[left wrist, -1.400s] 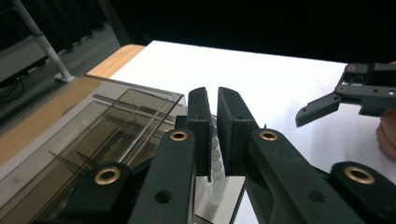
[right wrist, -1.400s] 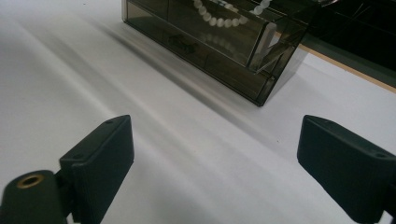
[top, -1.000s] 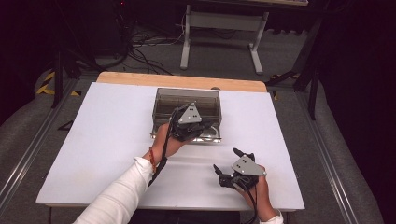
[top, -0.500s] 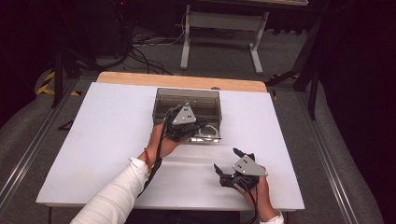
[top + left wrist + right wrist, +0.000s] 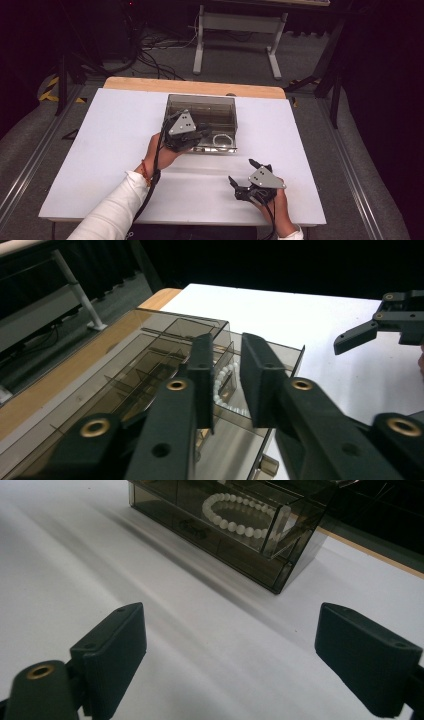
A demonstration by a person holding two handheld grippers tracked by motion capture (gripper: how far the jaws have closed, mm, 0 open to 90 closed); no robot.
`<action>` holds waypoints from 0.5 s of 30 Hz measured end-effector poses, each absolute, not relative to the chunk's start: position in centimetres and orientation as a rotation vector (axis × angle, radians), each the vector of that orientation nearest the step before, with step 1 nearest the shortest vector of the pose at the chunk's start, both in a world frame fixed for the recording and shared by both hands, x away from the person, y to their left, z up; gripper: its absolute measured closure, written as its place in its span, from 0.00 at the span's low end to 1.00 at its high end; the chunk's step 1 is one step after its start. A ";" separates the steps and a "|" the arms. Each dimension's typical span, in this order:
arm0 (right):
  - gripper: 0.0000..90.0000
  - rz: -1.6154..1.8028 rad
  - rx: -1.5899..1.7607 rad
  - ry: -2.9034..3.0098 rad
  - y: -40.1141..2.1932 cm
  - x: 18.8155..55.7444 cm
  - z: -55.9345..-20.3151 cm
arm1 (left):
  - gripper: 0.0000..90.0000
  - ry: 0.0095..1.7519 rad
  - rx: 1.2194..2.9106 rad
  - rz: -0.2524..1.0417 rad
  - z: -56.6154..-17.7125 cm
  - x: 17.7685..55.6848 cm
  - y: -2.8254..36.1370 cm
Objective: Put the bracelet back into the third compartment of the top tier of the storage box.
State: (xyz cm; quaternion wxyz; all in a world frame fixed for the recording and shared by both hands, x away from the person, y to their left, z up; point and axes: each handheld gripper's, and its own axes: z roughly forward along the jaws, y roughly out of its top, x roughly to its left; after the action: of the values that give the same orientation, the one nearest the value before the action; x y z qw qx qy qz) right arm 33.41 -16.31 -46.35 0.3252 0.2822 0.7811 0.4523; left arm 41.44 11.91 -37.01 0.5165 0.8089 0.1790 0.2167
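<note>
A smoky clear organiser box [image 5: 202, 102] stands at the middle of the white table [image 5: 100, 150]. A white bead bracelet [image 5: 222, 140] lies in its upper drawer, which sticks out at the front right. My left gripper [image 5: 199, 134] hangs over the box's front left part. Its jaws have just been opening and now stand a narrow gap apart with nothing pressed between them. Along the left gripper [image 5: 226, 342] I see the bracelet [image 5: 222, 387] beyond the gap. My right gripper [image 5: 241, 171] rests near the table's front right, open wide and empty, and points toward the box [image 5: 240, 555] and bracelet [image 5: 235, 512].
A wooden strip [image 5: 195, 87] runs along the table's far edge behind the box. Beyond it stands a grey metal stand [image 5: 235, 30] on a floor with cables. Bare white table lies left of the box and between the two grippers.
My left hand has slid to the left along the box's front, and its jaws have parted slightly. The right gripper has stayed where it was.
</note>
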 end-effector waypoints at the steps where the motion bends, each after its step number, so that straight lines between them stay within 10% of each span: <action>1: 0.15 1.184 0.739 2.049 -16.3 33.4 -46.4 | 0.83 0.428 1.944 0.534 -37.0 41.4 12.0; 15: 0.15 1.190 0.725 2.056 -16.0 33.3 -46.4 | 0.47 0.474 1.940 0.626 -37.8 40.8 13.0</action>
State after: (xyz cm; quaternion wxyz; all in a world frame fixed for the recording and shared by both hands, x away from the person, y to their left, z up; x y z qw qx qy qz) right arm 33.30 -15.98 -46.40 0.3231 0.2761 0.7835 0.4534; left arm 40.80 12.98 -37.77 0.5006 0.8024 0.1961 0.2590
